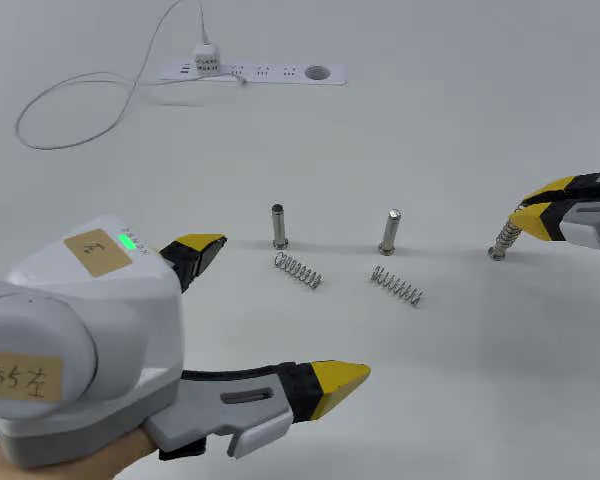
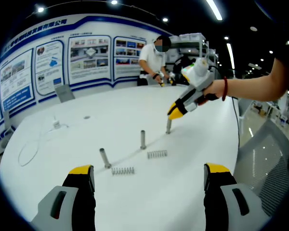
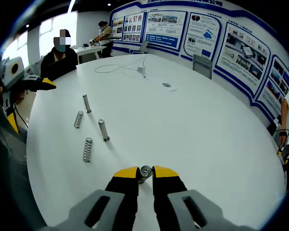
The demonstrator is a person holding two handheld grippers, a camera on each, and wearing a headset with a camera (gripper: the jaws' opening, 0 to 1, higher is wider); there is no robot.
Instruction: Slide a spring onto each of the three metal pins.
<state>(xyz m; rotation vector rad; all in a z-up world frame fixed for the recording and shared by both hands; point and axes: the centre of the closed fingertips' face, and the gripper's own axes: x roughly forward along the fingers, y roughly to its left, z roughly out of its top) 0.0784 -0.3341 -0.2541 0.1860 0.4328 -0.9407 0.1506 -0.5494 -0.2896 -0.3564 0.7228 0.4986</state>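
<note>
Spring (image 3: 145,172) between right gripper (image 3: 145,169) fingers (image 3: 127,174)

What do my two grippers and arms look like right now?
Both the left gripper and right gripper have white-grey bodies and black jaws with yellow tips. The left carries a lit green light and tan handwritten labels. A red band circles the right wrist.
</note>
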